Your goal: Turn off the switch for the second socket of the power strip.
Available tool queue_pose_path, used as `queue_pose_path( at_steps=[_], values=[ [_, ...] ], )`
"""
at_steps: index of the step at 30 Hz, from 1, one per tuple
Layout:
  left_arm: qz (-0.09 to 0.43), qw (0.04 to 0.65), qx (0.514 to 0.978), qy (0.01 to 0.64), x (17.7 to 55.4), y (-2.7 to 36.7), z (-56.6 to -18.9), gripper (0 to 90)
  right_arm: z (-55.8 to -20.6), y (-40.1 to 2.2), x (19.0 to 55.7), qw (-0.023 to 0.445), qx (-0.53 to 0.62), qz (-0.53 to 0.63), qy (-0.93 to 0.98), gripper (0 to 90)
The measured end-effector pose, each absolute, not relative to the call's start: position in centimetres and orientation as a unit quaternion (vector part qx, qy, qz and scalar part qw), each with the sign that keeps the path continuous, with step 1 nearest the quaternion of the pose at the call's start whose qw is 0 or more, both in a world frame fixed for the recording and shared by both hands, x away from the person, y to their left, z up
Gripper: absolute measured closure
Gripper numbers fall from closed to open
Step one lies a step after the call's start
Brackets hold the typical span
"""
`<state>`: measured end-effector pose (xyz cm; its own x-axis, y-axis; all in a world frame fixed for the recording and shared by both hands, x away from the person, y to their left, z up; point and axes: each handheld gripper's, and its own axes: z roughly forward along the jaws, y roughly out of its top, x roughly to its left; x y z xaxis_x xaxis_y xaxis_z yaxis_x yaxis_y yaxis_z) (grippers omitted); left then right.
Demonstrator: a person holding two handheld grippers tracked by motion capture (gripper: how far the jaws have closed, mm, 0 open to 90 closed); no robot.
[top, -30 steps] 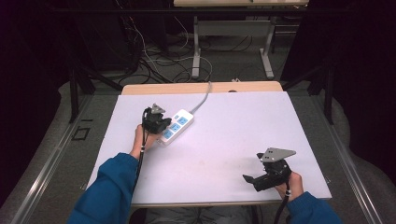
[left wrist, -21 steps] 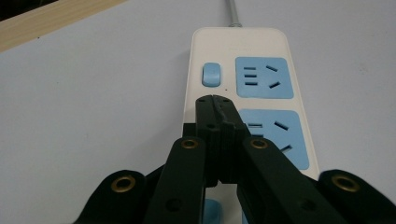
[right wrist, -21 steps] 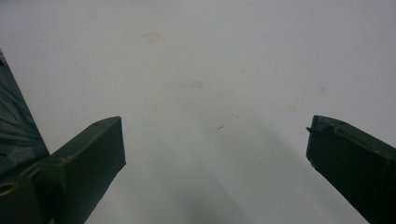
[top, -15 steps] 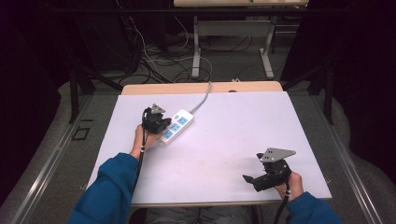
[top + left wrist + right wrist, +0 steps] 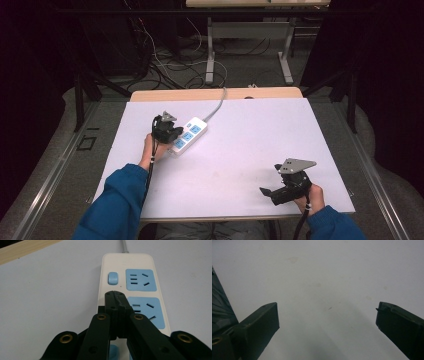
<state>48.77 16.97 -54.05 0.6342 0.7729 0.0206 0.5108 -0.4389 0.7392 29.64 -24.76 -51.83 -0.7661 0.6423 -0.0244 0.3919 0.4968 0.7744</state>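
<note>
Our left tongs (image 5: 115,293), jaws pressed together and empty, have not moved, tips resting on the strip (image 5: 130,262) just short of its switch (image 5: 112,278), right tongs (image 5: 327,322) wide open, so pressing awaits.

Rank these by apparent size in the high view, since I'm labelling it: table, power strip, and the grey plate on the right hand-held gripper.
1. Table, by far the largest.
2. Power strip.
3. Grey plate, smaller, though the gap is modest.

No text, label or number can be read anywhere.
</note>
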Motion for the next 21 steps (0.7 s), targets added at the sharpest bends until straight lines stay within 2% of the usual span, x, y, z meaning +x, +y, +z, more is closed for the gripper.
queue_pose_path(
  at_steps=[21],
  values=[
    [0.187, 0.367, 0.824, 0.390, 48.72, 16.82, -54.16, 90.0, -51.85, -24.74, 29.67, 0.160, 0.303, 0.400, 0.850, 4.4]
  ],
)
